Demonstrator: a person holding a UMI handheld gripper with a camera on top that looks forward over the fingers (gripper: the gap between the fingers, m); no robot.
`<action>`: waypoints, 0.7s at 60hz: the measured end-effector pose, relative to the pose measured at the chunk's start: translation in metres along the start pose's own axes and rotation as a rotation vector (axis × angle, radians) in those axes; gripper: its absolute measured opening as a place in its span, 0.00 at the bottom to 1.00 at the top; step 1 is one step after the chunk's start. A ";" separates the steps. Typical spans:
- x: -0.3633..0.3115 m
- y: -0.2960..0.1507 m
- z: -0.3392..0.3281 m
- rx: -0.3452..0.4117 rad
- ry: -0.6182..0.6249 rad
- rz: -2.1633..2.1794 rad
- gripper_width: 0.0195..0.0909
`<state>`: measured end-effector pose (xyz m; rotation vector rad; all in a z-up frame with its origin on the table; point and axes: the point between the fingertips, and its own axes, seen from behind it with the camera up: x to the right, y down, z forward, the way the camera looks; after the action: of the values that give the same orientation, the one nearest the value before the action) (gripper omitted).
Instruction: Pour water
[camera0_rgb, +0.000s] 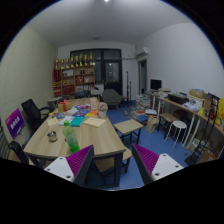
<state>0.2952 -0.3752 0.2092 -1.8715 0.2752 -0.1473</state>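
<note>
Water bottle (71, 138), green, stands on the near end of the counter (45, 140), just left of and beyond the hand-held gripper (113, 163). Cups (52, 132) left of it; contents too small to tell. The hand-held gripper is wide open, holding nothing, aimed at the room. Risk: counter is cluttered, so a careless approach likely knocks neighbours over. Desk (185, 104) far right.

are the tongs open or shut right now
Open. The tongs show a clear gap between the two purple pads, with nothing held; the table lies beyond them.
</note>
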 end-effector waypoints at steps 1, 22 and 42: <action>0.001 0.000 0.000 0.001 0.002 0.000 0.90; -0.040 0.030 0.043 -0.007 -0.091 -0.008 0.90; -0.178 0.078 0.176 0.057 -0.227 -0.093 0.89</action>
<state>0.1565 -0.1893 0.0860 -1.8261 0.0280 -0.0047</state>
